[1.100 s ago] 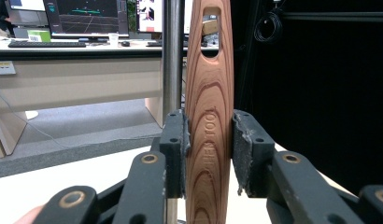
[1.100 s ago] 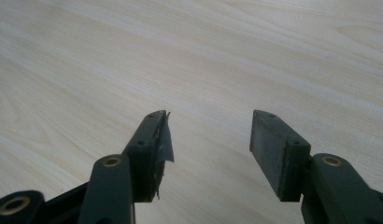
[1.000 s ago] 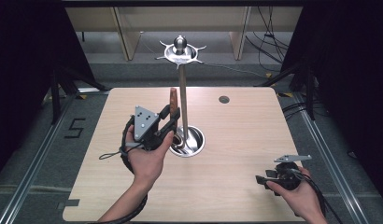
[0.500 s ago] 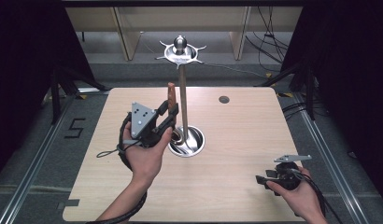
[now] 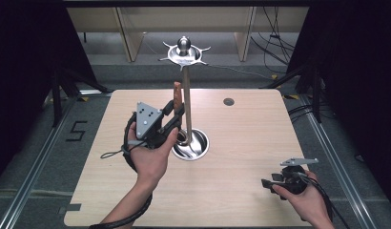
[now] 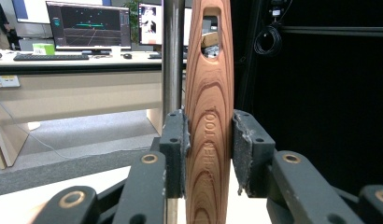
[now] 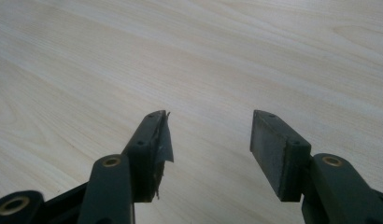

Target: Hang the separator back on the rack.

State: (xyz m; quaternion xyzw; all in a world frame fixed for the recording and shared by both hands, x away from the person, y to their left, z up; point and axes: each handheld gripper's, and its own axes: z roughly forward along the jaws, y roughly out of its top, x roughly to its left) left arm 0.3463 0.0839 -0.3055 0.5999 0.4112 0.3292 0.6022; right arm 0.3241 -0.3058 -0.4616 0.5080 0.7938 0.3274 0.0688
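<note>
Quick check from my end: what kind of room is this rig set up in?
Most likely a lab or office set up for recording, not a kitchen. A bare wooden table sits between black curtains, with cables on the floor behind, and computer monitors on a desk in the background.

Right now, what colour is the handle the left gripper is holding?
Reddish-brown wood with darker grain stripes on the handle, clearest in the left gripper view.

We see black curtains either side, grey floor, and a desk with monitors behind.
</note>
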